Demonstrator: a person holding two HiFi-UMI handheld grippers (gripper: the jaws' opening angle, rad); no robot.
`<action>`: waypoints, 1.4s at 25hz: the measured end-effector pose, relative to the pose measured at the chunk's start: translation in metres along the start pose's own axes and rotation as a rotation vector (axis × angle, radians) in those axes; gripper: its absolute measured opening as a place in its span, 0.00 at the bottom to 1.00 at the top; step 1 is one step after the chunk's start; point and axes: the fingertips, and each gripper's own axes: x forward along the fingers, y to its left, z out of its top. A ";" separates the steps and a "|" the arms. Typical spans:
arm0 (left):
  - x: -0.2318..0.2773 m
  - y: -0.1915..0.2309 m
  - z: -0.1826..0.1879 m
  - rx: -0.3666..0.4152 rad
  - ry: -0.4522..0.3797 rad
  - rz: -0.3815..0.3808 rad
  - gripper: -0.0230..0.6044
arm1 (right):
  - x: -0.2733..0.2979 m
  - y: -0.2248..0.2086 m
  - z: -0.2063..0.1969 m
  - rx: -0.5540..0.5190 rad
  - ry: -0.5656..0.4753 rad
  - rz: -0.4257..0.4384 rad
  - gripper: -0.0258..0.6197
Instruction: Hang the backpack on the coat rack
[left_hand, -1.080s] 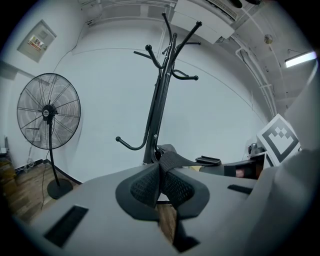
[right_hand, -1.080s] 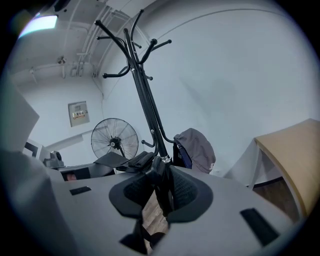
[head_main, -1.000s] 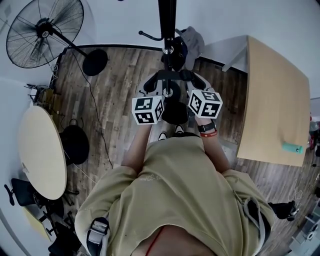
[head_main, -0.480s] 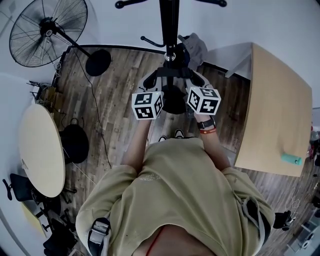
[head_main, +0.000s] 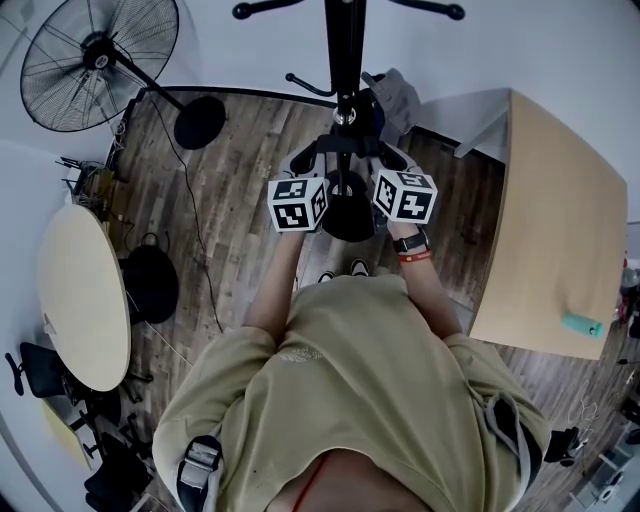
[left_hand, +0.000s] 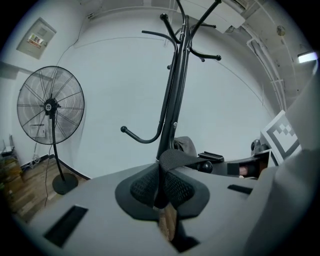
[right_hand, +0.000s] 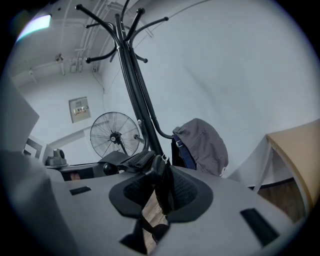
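Observation:
The black backpack (head_main: 348, 212) hangs between my two grippers, close in front of the black coat rack pole (head_main: 345, 60). My left gripper (head_main: 312, 158) is shut on a flat black webbing strap (left_hand: 176, 159) of the backpack. My right gripper (head_main: 385, 155) is shut on a padded black shoulder strap (right_hand: 159, 172). In the left gripper view the coat rack (left_hand: 172, 110) rises just beyond the left gripper (left_hand: 162, 192), its lower hook (left_hand: 137, 137) bare. In the right gripper view the coat rack (right_hand: 135, 95) stands behind the right gripper (right_hand: 162, 192). The marker cubes hide most of the backpack.
A grey bag or garment (right_hand: 200, 145) hangs on a lower hook of the rack, also in the head view (head_main: 392, 90). A standing fan (head_main: 95, 60) is at the left, a wooden table (head_main: 560, 210) at the right, a round table (head_main: 80, 300) near left. White wall behind.
Both grippers have moved forward together toward the rack pole, carrying the backpack by its straps. The rack's upper hooks have come into the head view.

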 end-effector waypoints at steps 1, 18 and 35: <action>0.001 0.000 -0.004 -0.005 0.010 -0.002 0.08 | 0.002 -0.001 -0.004 0.003 0.009 0.000 0.18; 0.012 -0.030 -0.047 0.038 0.106 -0.188 0.15 | 0.020 0.023 -0.051 -0.033 0.131 0.051 0.21; -0.031 -0.022 -0.040 0.059 0.032 -0.168 0.21 | -0.024 0.033 -0.046 -0.039 0.041 0.031 0.28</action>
